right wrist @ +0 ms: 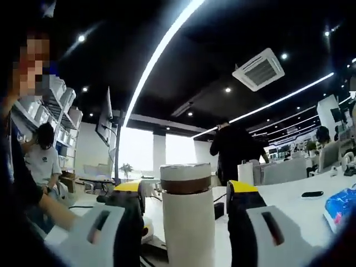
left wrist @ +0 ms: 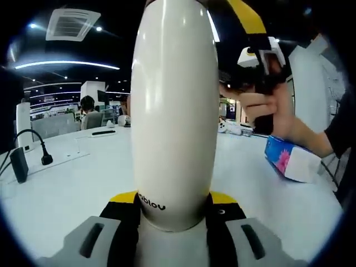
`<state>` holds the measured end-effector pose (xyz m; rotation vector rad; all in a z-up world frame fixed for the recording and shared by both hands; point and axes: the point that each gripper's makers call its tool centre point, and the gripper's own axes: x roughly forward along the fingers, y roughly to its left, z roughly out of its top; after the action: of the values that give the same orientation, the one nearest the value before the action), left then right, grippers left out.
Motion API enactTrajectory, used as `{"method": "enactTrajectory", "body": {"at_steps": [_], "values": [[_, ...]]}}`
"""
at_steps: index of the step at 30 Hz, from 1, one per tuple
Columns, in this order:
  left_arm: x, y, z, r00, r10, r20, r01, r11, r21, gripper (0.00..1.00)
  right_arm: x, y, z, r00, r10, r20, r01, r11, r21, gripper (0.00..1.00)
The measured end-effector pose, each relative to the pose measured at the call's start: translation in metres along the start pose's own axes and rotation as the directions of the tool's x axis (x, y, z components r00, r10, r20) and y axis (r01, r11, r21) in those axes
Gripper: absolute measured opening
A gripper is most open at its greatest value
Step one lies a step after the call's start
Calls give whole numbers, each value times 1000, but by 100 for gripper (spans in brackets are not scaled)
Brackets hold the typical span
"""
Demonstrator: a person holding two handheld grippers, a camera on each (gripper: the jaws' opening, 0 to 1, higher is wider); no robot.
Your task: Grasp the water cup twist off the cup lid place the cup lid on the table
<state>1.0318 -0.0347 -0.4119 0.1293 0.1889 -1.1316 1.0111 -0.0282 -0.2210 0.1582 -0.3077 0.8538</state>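
A tall white water cup (left wrist: 173,111) stands upright between the yellow-and-black pads of my left gripper (left wrist: 173,197), which is shut on its lower body. In the right gripper view the cup's top (right wrist: 186,222) shows, with a white lid (right wrist: 185,171) above a brown band. My right gripper (right wrist: 186,194) is open around the lid, with a narrow gap on each side. In the left gripper view a hand (left wrist: 272,111) holds that right gripper up by the cup's top, at the upper right.
The white table (left wrist: 67,183) carries a blue-and-white box (left wrist: 292,158) at the right and a black cable with a plug (left wrist: 33,147) at the left. A flat black object (right wrist: 311,194) lies farther off. People sit and stand in the background (right wrist: 236,147).
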Motion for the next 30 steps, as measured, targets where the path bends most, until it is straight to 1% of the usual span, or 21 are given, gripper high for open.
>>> {"method": "enactTrajectory", "body": {"at_steps": [4, 12, 18, 21, 27, 30], "values": [[0, 0, 0, 1000, 1, 0, -1, 1000, 0, 48, -2, 2, 1, 999, -42, -3, 42, 998, -48, 61], [0, 1, 1, 1000, 1, 0, -1, 1000, 0, 48, -1, 11, 2, 996, -84, -8, 83, 993, -85, 59], [0, 1, 0, 1000, 2, 0, -2, 1000, 0, 48, -5, 6, 6, 989, -148, 5, 148, 983, -106, 54], [0, 1, 1, 1000, 2, 0, -2, 1000, 0, 48, -4, 5, 4, 986, -169, -2, 168, 980, -109, 54], [0, 0, 1, 1000, 3, 0, -3, 1000, -1, 48, -1, 4, -5, 975, -219, -31, 212, 966, -149, 53], [0, 0, 1, 1000, 5, 0, -5, 1000, -1, 48, 0, 7, -6, 973, -230, -32, 222, 962, -156, 53]]}}
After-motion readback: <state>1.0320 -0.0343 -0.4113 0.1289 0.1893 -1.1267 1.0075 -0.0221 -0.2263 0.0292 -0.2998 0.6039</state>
